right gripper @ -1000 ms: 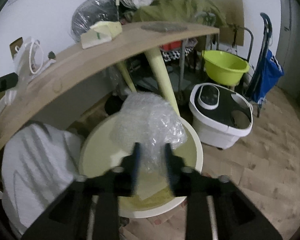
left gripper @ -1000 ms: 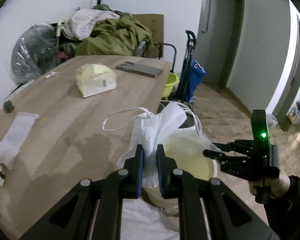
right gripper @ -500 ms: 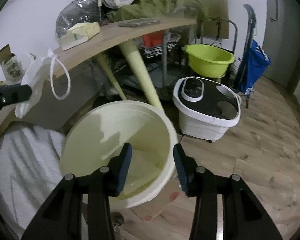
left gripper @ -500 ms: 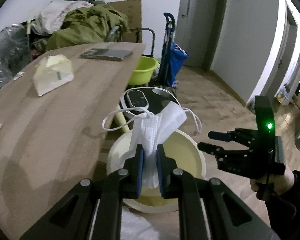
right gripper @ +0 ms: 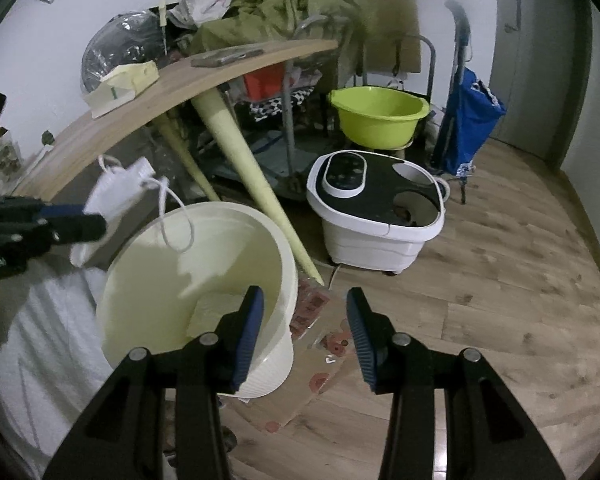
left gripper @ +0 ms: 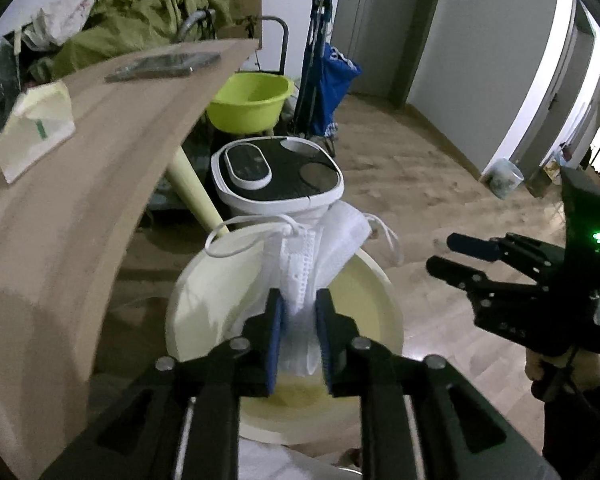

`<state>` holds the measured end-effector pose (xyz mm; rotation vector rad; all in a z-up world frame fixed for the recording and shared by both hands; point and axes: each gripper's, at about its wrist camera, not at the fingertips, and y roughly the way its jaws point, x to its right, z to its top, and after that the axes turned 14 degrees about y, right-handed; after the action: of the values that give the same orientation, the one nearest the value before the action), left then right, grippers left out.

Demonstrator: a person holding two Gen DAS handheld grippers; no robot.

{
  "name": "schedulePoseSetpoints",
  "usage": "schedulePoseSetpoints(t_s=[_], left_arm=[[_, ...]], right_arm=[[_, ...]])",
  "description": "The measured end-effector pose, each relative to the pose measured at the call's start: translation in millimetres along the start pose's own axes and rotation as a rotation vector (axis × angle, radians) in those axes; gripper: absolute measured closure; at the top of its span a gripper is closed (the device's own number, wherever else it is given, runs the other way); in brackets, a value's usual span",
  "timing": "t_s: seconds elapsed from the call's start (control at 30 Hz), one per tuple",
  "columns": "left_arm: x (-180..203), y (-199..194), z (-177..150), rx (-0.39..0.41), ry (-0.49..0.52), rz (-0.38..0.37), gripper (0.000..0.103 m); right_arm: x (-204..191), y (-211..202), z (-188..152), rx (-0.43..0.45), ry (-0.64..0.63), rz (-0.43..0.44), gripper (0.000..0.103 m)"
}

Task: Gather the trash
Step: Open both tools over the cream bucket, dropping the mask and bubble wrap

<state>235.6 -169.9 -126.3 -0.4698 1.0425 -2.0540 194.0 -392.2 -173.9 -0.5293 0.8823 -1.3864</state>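
My left tongs [left gripper: 298,336] are easing apart around the face mask [left gripper: 324,248] above the bin [left gripper: 188,292], while my right tongs [right gripper: 305,334] stand apart, empty.

Both views came from fisheye cameras mounted on the hand-held grippers, each looking forward and steeply down along its own fingers.

The left wrist view sat close above the bin [left gripper: 188,300], facing across the floor toward a door, with the table [left gripper: 80,184] edge at its left. The right gripper [left gripper: 440,256] appeared at its right side.

The right wrist view looked from slightly farther right, with the bin [right gripper: 132,280] at lower left and the table [right gripper: 148,108] beyond. The left gripper [right gripper: 100,222] entered at its left edge.

Both views shared the bin, the table, the foot bath [left gripper: 276,184] [right gripper: 376,216], the basin [left gripper: 248,104] [right gripper: 380,116] and the blue cart [left gripper: 332,76] [right gripper: 468,120].
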Motion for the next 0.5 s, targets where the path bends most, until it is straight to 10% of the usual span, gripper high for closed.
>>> schedulePoseSetpoints(t_s=[0.17, 0.5], left_arm=[[-2, 1, -1, 0.011, -0.015, -0.031, 0.055], [-7, -25, -2, 0.052, -0.049, -0.009, 0.047]], right_arm=[[-1, -7, -2, 0.010, 0.000, -0.005, 0.062], [-7, -19, 3, 0.023, -0.024, 0.003, 0.062]])
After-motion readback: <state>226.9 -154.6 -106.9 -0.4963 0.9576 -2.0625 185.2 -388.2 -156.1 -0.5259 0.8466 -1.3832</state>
